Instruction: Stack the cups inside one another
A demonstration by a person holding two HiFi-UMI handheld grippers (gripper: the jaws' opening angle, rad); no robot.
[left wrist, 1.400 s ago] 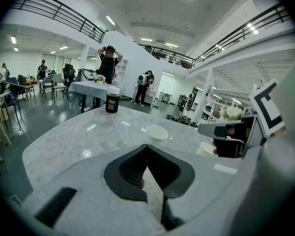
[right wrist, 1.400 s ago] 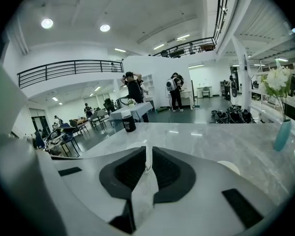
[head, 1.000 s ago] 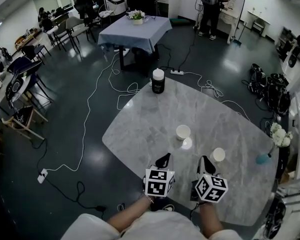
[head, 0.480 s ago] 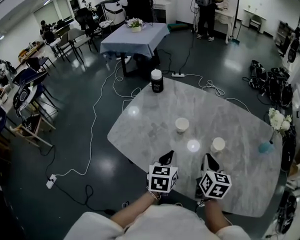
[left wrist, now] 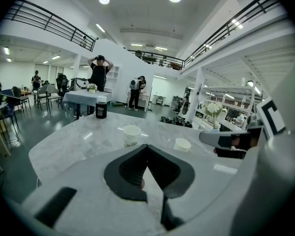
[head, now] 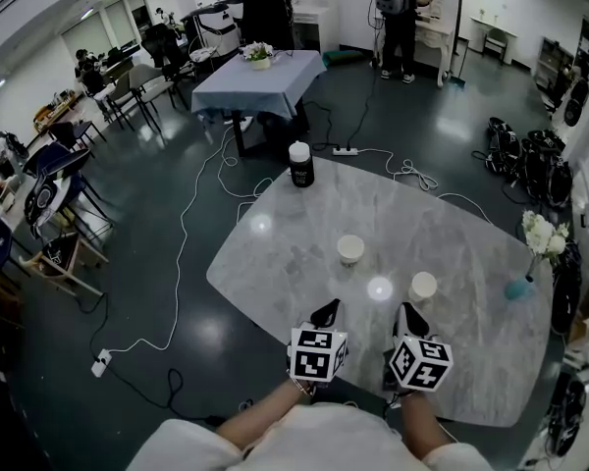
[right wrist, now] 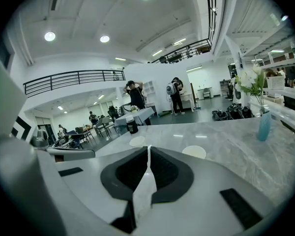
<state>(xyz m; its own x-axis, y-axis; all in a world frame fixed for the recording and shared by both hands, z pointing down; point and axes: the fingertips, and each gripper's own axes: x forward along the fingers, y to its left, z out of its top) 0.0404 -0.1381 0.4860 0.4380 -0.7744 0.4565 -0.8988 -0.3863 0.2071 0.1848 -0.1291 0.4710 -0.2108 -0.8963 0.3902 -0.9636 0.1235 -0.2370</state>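
The table (head: 452, 214) is a polished slab of grey veined marble with rounded corners. At its far left edge stands a black jar (head: 299, 164), a cylinder with a white lid. At the near edge the left gripper (head: 324, 311) hangs over the stone, its dark fingers meeting at the tips with nothing between them. Beyond it, toward the middle of the table, a white paper cup (head: 350, 248) stands upright, mouth open, with faint print on its side. The right gripper (head: 404, 313) is beside the left at the near edge, fingers pressed together and empty. Just beyond it, a little to the right, the second white cup (head: 423, 286) stands upright, apart from the first. Bare marble lies between and around both cups. At the right edge a blue vase (head: 516, 288) holds white flowers (head: 542, 235).
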